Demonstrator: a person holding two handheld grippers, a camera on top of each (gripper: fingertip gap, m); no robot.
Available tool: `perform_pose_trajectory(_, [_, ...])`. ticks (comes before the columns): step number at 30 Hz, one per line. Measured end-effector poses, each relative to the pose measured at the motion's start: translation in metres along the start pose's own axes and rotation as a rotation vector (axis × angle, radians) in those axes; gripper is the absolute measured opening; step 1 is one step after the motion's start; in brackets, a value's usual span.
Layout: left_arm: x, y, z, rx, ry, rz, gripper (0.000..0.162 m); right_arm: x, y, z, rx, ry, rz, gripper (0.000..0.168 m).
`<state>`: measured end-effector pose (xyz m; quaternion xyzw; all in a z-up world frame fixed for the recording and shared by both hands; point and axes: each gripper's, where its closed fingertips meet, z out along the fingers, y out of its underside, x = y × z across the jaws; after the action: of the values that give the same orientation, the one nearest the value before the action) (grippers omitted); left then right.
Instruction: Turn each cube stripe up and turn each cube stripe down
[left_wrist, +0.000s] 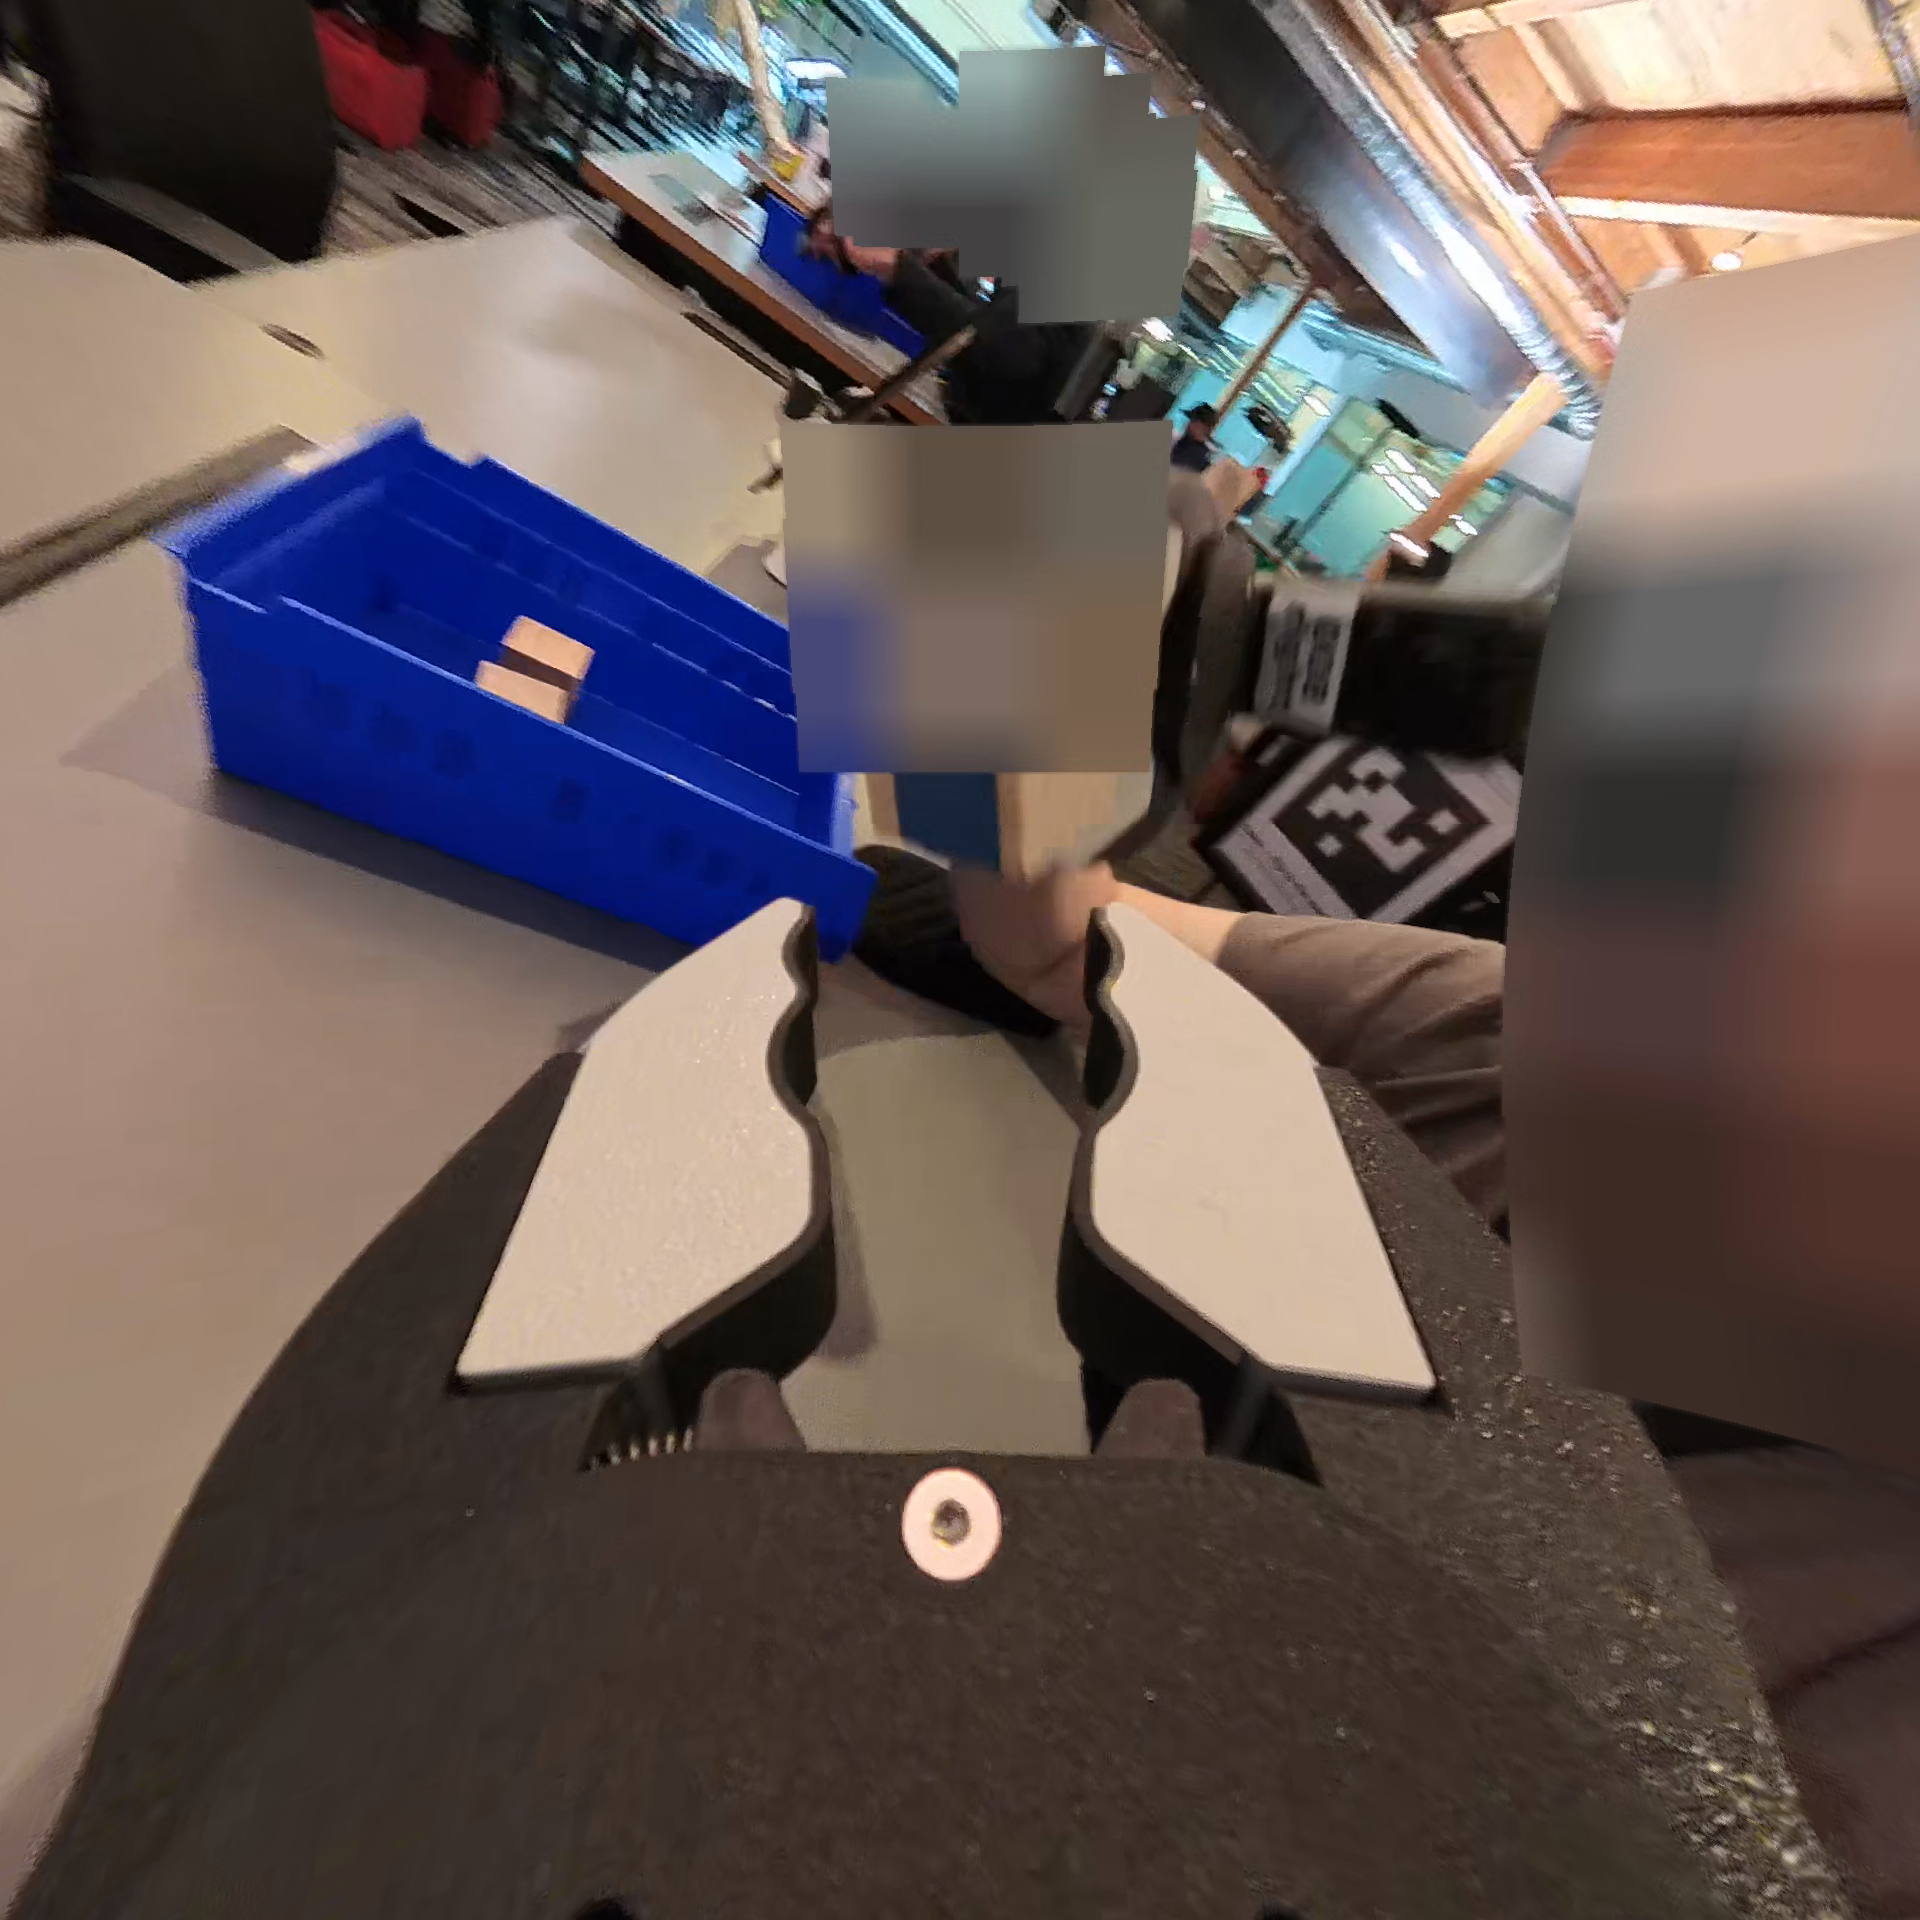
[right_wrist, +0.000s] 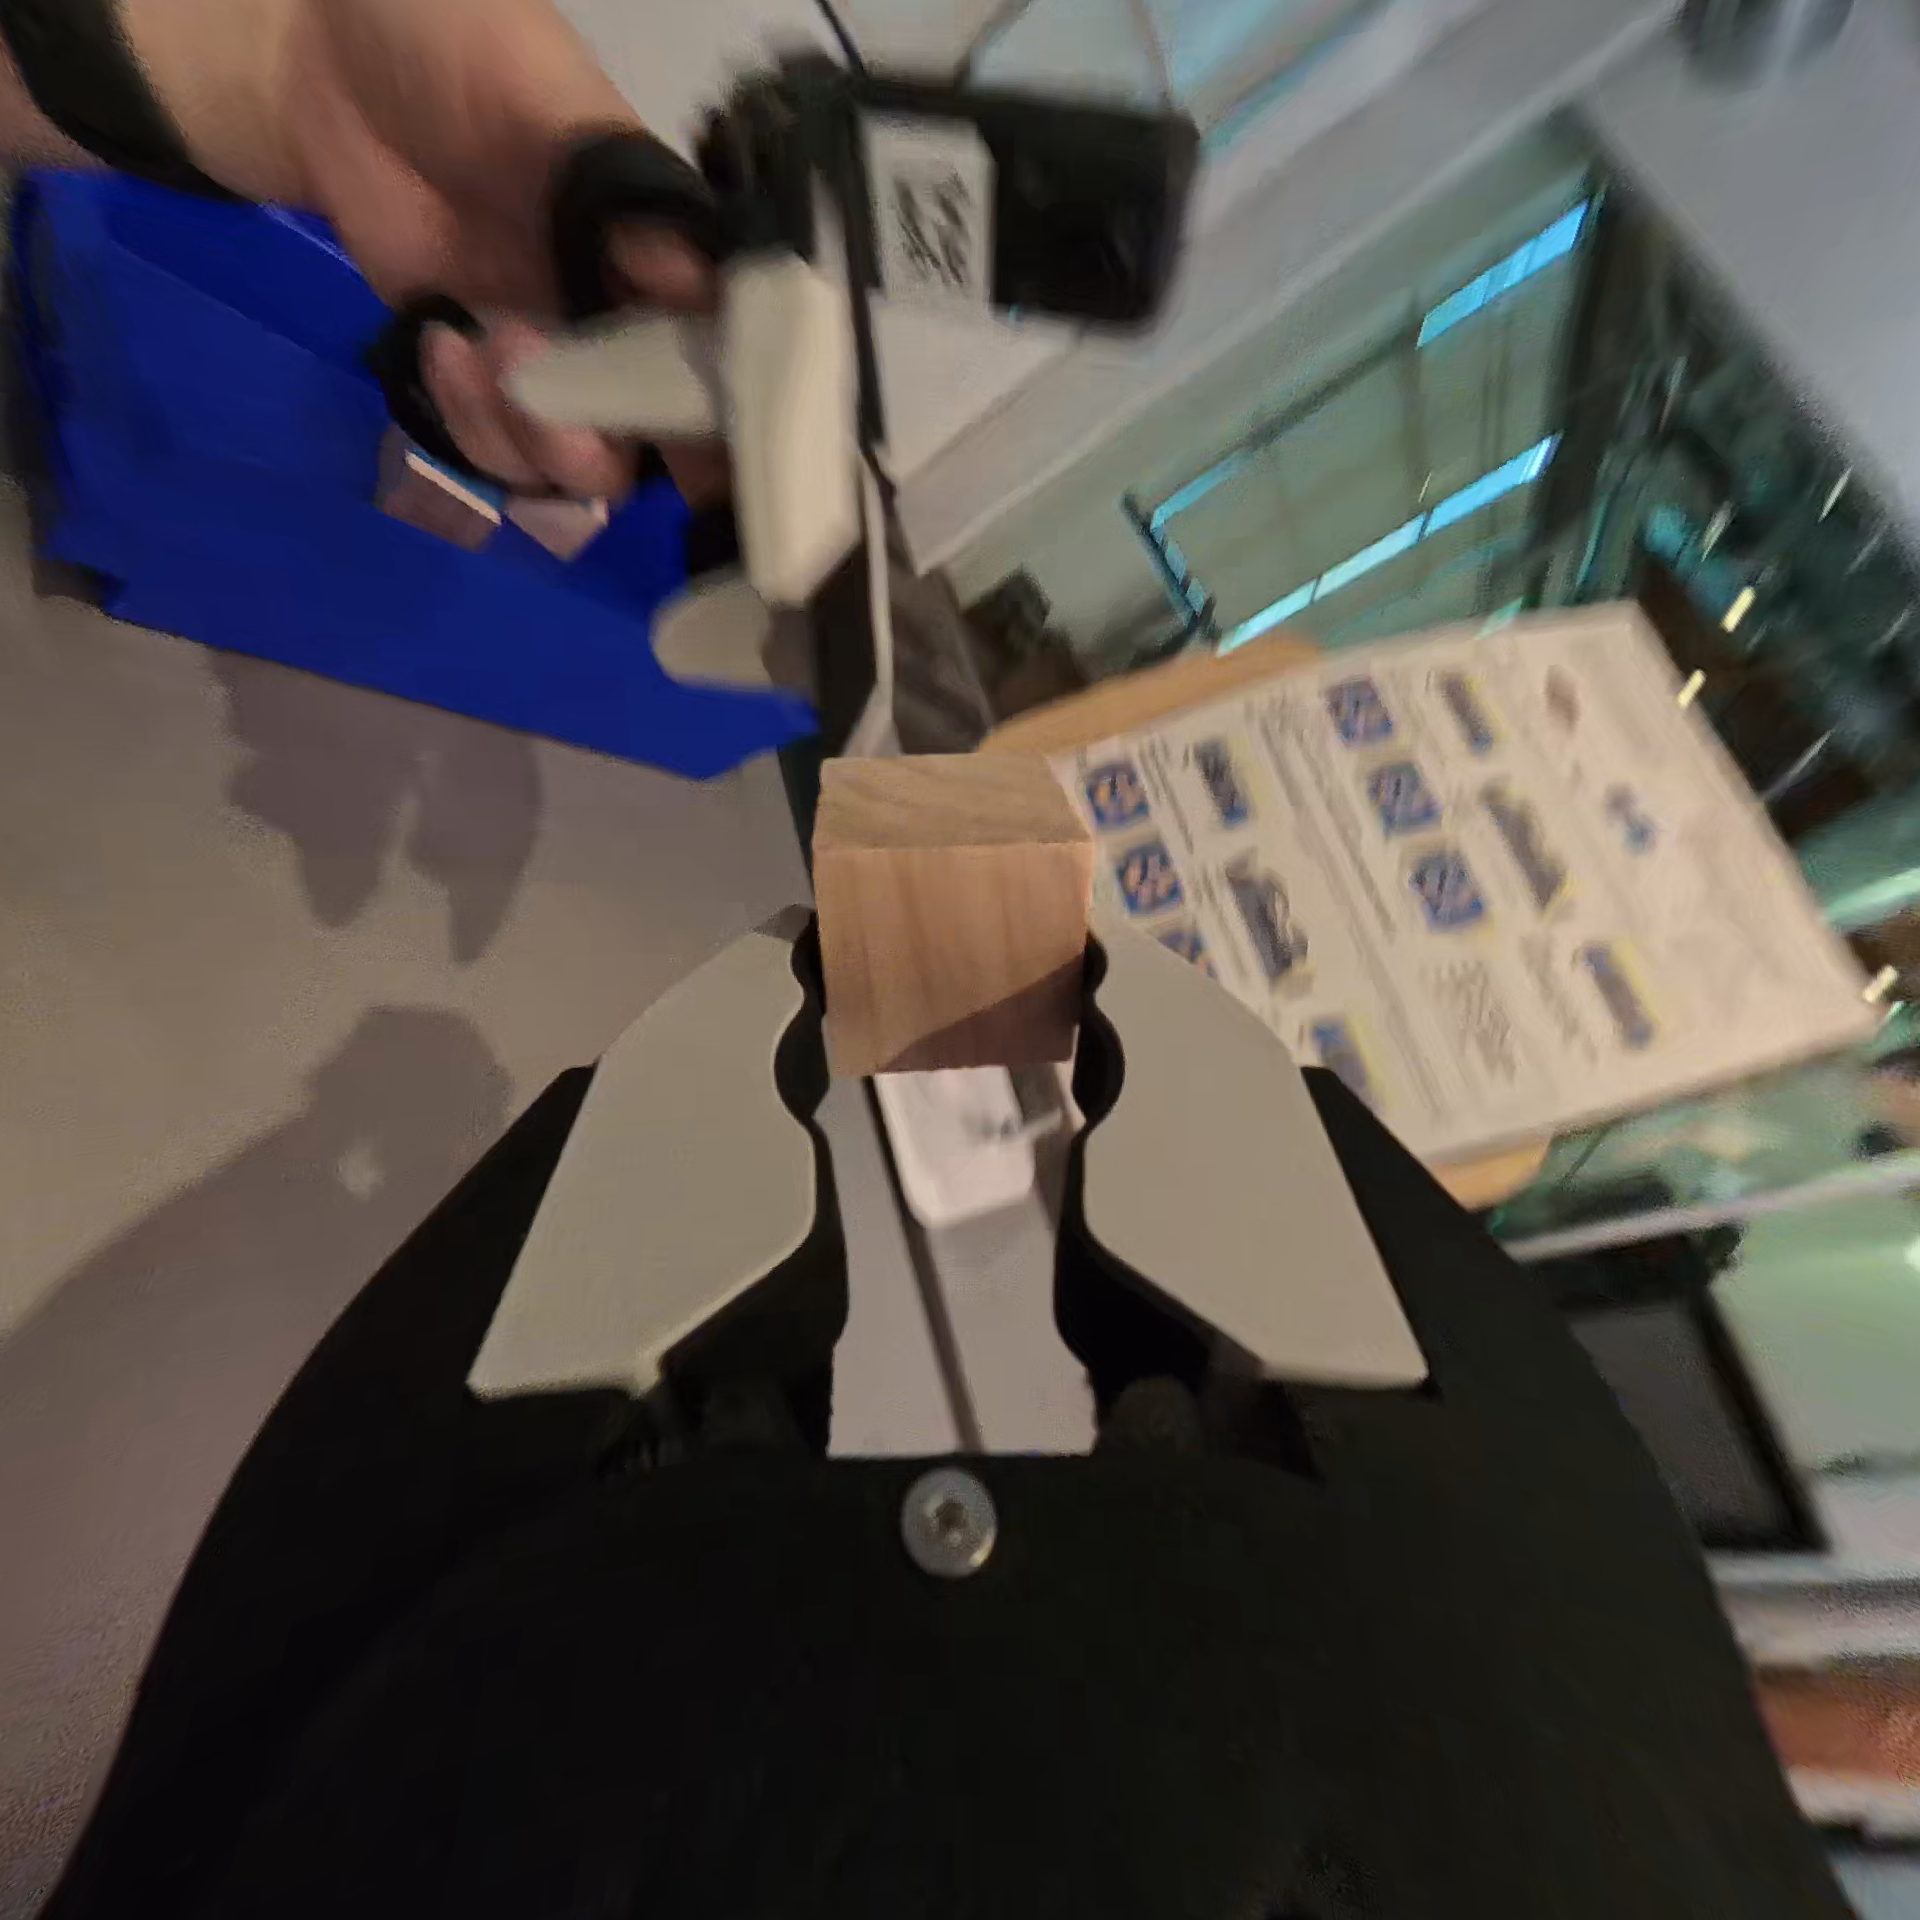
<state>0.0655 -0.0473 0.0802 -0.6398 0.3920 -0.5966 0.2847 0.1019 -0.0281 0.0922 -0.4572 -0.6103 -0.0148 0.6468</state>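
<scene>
1. the wooden cube (right_wrist: 951, 925) sits clamped between the tips of the right gripper (right_wrist: 951, 956), lifted off the grey surface (right_wrist: 208, 935), out past the near corner of the blue bin (right_wrist: 208, 436).
2. it looks light, stiff and smooth-faced, so probably a bit slippery; the jaws press on two opposite flat faces, which seems the sound place to hold it. no stripe shows on the faces visible here.
3. two more cubes (left_wrist: 535, 670) lie touching each other inside the blue bin, in a middle compartment.
4. the left gripper (left_wrist: 945, 971) hangs beside the bin's near corner with its jaws apart and nothing between them.
5. in the right wrist view the left gripper and the hand (right_wrist: 416, 208) holding it hover over the bin, likely in the way of a return there.
6. a printed sheet (right_wrist: 1507, 862) lies beyond the held cube, away from the bin; the pictures are blurred.
</scene>
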Motion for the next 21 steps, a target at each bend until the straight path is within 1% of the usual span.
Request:
perform_pose_trajectory(1, [-0.001, -0.005, -0.007, 0.019, -0.025, 0.021, 0.048, 0.016, 0.018, -0.011, -0.068, -0.02, 0.097, 0.046])
perform_pose_trajectory(3, [0.0, -0.014, -0.02, 0.059, -0.068, 0.066, 0.046, 0.04, 0.064, -0.037, -0.199, -0.076, 0.36, 0.046])
perform_pose_trajectory(5, [0.006, -0.021, -0.03, 0.081, -0.086, 0.119, 0.042, 0.044, 0.117, -0.06, -0.347, -0.158, 0.619, 0.045])
perform_pose_trajectory(6, [0.008, -0.022, -0.033, 0.08, -0.1, 0.139, 0.041, 0.042, 0.146, -0.068, -0.428, -0.177, 0.692, 0.045])
perform_pose_trajectory(8, [0.011, -0.021, -0.036, 0.06, -0.124, 0.169, 0.041, 0.029, 0.205, -0.078, -0.605, -0.222, 0.708, 0.046])
perform_pose_trajectory(10, [0.014, -0.018, -0.036, 0.039, -0.122, 0.186, 0.04, 0.007, 0.25, -0.077, -0.731, -0.306, 0.719, 0.046])
perform_pose_trajectory(12, [0.016, -0.016, -0.035, 0.027, -0.121, 0.188, 0.039, -0.012, 0.274, -0.07, -0.781, -0.379, 0.77, 0.047])
perform_pose_trajectory(13, [0.016, -0.015, -0.034, 0.02, -0.121, 0.189, 0.038, -0.018, 0.283, -0.066, -0.811, -0.391, 0.791, 0.047])
perform_pose_trajectory(15, [0.016, -0.013, -0.032, 0.005, -0.12, 0.188, 0.038, -0.029, 0.295, -0.061, -0.859, -0.418, 0.798, 0.047])
perform_pose_trajectory(17, [0.014, -0.01, -0.03, -0.013, -0.12, 0.181, 0.038, -0.043, 0.301, -0.058, -0.894, -0.471, 0.789, 0.047])
perform_pose_trajectory(21, [0.011, -0.006, -0.028, -0.032, -0.121, 0.169, 0.038, -0.064, 0.318, -0.059, -1.004, -0.545, 0.674, 0.047])
